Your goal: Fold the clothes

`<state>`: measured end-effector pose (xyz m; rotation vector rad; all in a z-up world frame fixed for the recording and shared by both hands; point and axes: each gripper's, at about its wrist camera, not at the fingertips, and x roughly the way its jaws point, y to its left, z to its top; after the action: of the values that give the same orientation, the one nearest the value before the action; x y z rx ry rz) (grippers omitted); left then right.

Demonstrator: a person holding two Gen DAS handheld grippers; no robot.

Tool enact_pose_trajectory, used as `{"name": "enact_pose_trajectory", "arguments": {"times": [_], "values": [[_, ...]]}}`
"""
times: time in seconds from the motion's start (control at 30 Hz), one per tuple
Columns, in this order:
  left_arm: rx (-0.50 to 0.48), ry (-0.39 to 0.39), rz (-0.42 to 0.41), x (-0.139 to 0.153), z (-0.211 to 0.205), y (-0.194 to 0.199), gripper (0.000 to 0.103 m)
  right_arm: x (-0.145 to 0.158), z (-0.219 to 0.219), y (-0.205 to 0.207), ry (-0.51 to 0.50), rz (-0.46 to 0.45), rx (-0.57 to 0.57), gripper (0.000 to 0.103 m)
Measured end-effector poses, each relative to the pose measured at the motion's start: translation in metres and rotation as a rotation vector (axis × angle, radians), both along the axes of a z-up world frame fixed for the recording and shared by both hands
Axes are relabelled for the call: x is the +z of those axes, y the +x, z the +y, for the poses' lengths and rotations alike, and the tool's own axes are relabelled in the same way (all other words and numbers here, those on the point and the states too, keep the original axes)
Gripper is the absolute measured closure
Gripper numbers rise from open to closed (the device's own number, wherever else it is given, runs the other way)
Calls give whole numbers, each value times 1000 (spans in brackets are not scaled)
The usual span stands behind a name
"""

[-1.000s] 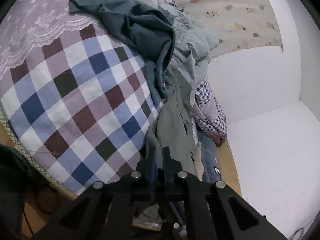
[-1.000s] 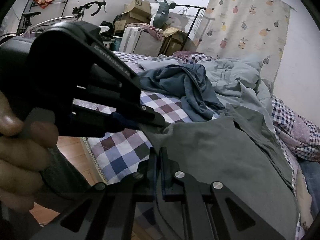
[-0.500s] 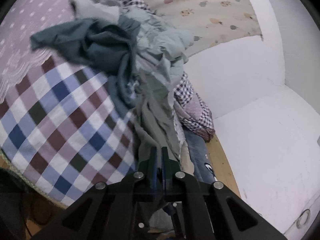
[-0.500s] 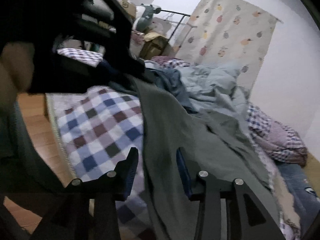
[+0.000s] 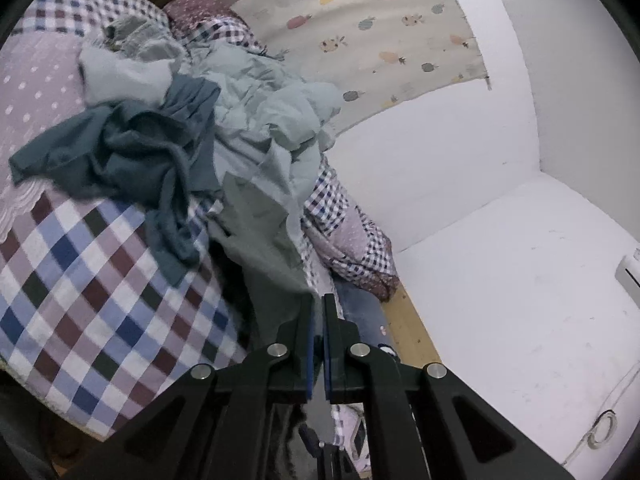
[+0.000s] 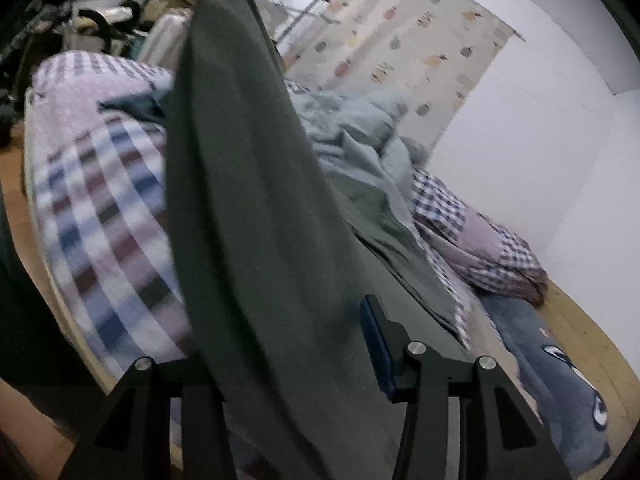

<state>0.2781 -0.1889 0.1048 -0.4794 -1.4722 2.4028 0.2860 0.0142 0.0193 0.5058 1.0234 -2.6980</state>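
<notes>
Over a bed covered in a checked quilt (image 5: 92, 280), the left gripper (image 5: 317, 312) is clamped on a corner of a grey-green garment (image 5: 264, 240), which trails back to the heap of clothes in the middle of the bed. The same garment (image 6: 248, 208) hangs as a long panel across the right gripper (image 6: 288, 320), whose jaws stand wide apart around the cloth without pinching it. A dark teal top (image 5: 132, 156) and pale blue clothes (image 5: 260, 108) lie crumpled behind; a fruit-print curtain (image 5: 372, 28) covers the far wall
</notes>
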Motion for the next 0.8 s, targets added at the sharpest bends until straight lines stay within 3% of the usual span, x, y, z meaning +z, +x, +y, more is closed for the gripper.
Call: {"name": "enact_pose_trajectory", "arguments": {"times": [0.23,0.63,0.8], "values": [[-13,5,17,18,2,-13,102,-6,53,9,97,-11,-89,53],[-4,11,30,31,5,-22,102,-47,139,5,260,-84,-300,53],[-2,-2,24,32,7,-25,102,-47,159,9,270,-52,-295,53]]}}
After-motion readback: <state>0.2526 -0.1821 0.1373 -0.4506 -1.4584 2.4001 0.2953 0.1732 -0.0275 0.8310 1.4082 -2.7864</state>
